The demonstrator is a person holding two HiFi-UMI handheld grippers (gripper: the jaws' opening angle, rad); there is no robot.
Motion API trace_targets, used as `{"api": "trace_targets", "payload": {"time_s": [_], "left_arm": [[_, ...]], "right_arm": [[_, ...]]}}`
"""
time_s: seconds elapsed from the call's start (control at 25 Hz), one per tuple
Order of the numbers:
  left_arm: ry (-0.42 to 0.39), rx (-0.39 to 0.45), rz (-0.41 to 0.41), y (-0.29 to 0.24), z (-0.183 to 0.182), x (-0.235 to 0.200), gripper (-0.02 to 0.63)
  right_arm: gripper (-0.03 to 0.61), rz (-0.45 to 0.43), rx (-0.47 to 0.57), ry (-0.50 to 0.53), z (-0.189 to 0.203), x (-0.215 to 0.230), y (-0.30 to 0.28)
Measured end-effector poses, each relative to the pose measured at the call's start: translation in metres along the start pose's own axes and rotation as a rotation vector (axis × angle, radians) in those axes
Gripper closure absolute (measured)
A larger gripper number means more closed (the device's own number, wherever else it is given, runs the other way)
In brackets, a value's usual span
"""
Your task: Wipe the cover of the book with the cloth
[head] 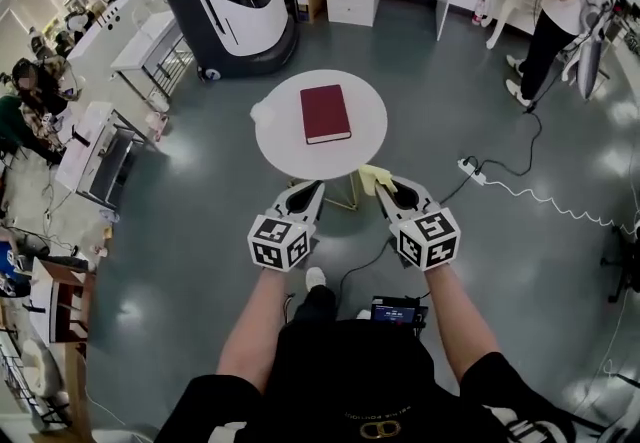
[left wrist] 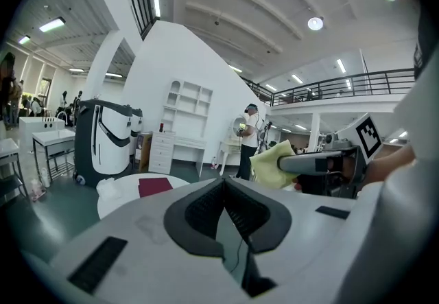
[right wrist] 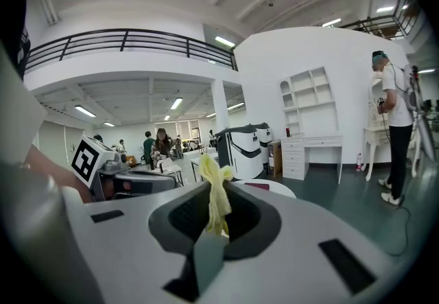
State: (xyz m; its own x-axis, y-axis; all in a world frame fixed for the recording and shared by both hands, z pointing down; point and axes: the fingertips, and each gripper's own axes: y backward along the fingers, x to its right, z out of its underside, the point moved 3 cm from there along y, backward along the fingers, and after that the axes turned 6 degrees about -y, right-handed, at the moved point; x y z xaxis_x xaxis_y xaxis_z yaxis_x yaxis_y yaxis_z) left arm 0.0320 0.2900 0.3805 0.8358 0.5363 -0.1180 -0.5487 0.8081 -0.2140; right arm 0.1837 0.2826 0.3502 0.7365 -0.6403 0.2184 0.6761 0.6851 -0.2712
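Book (head: 325,113) on round white table (head: 275,143) | grey floor (head: 200,221) | left tool (head: 311,189) closed | right tool (head: 394,185) grips cloth (head: 373,177)

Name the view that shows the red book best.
The head view: the book lies flat on the table, whole cover seen from above. The left gripper view shows it flattened at a low angle; the right gripper view, only a red sliver.
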Motion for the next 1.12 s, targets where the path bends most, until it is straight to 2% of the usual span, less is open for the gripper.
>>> {"api": "trace_targets", "payload": {"time_s": [0.24, 0.68, 1.12], "left_arm": [[-0.001, -0.008, 0.059, -0.020, -0.007, -0.046, 0.603], [-0.007, 0.017, 0.104, -0.039, -0.038, -0.143, 0.604], [0.001, 0.004, 0.126, -0.059, -0.035, -0.179, 0.603]], "right_arm": [[0.492, 0.049, -0.003, -0.004, -0.017, 0.002, -0.047], [0.492, 0.123, 0.021, 0.008, -0.056, -0.009, -0.125], [0.492, 0.187, 0.008, -0.014, -0.057, 0.001, -0.154]]}}
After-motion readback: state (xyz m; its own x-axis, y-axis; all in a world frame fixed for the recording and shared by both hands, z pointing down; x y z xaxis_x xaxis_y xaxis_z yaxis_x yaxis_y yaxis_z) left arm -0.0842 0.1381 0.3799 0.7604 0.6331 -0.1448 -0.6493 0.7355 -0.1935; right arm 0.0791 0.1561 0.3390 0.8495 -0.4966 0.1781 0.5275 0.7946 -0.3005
